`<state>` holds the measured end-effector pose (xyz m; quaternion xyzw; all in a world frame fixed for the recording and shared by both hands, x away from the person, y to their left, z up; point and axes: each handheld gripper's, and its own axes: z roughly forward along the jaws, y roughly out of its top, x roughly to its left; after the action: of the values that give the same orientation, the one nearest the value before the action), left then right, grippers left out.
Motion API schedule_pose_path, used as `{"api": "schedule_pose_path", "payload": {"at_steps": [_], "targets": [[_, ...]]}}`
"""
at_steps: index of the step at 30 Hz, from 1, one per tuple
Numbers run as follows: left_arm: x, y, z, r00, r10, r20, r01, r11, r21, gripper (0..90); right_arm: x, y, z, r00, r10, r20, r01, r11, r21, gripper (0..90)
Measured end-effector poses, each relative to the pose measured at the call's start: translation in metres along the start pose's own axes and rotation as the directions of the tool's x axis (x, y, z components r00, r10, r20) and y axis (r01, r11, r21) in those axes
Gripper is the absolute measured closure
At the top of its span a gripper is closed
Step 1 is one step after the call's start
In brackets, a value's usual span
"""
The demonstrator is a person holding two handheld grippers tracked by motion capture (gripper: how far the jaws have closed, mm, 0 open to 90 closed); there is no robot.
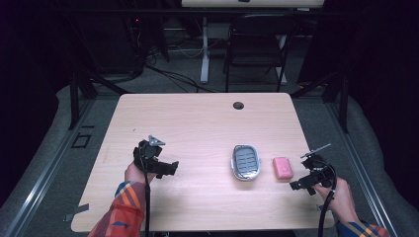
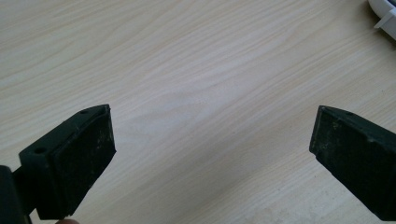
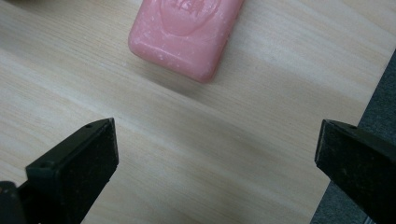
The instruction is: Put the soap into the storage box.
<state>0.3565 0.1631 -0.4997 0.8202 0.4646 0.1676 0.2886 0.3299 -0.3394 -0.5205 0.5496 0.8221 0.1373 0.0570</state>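
Black rubber-faced jaws stand wide apart on both grippers, and we see bare wood grain between each pair. Between the jaws of the right gripper [image 3: 217, 154] nothing is held; ahead of them, a little toward the left jaw, lies the pink soap bar [image 3: 187, 32], flat on the table [image 3: 196, 140], apart from both jaws, with an embossed mark on its top face that we cannot read. Past the right jaw the table edge drops to a dark grey floor. Between the jaws of the left gripper [image 2: 212, 140] we again find only tabletop; far ahead and beyond the right jaw, a white corner of the soap dish [image 2: 385, 16] enters at the frame's top right edge. In the high view we note the left gripper [image 1: 165, 168] held over the table with its jaws pointing toward the soap dish [image 1: 246, 162], well apart from it; the soap bar [image 1: 282, 168] lies just beside the dish, between it and the right gripper [image 1: 302, 183], which is near the bar.
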Motion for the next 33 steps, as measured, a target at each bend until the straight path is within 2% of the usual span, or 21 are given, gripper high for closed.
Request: {"api": "schedule_pose_path", "payload": {"at_steps": [4, 6, 8, 12, 18, 32, 33], "targets": [[-0.001, 0.001, 0.001, 1.0000, 0.004, 0.003, -0.004, 1.0000, 0.001, 0.1, 0.000, 0.000, 0.000, 1.0000, -0.005, 0.001, 0.005, 1.000, 0.014, 0.0], [-0.001, 0.001, 0.001, 1.0000, 0.004, 0.004, -0.004, 1.0000, 0.001, 0.1, 0.000, -0.001, 0.002, 0.9998, 0.016, -0.016, -0.016, 1.000, 0.001, 0.0], [-0.001, 0.002, 0.001, 0.9999, 0.008, 0.012, -0.008, 0.9999, 0.006, 0.1, -0.001, -0.001, 0.001, 0.9991, 0.037, -0.018, -0.037, 0.999, 0.012, 0.0], [-0.001, 0.001, 0.000, 1.0000, 0.006, 0.002, -0.006, 1.0000, -0.001, 0.1, 0.000, 0.000, 0.002, 0.9988, 0.046, -0.018, -0.046, 0.999, 0.003, 0.0], [-0.001, 0.002, 0.001, 0.9999, 0.009, 0.015, -0.009, 0.9999, 0.010, 0.1, 0.001, 0.003, 0.003, 0.9990, 0.043, -0.016, -0.043, 0.999, 0.014, 0.0], [-0.003, 0.002, 0.003, 0.9999, 0.013, 0.004, -0.014, 0.9998, 0.013, 0.1, 0.003, 0.016, 0.006, 0.9988, 0.041, -0.027, -0.041, 0.999, 0.006, 0.0], [-0.003, 0.002, 0.003, 0.9999, 0.013, 0.005, -0.013, 0.9998, 0.015, 0.1, 0.003, 0.018, 0.006, 0.9992, 0.036, -0.017, -0.036, 0.999, 0.010, 0.0]]}}
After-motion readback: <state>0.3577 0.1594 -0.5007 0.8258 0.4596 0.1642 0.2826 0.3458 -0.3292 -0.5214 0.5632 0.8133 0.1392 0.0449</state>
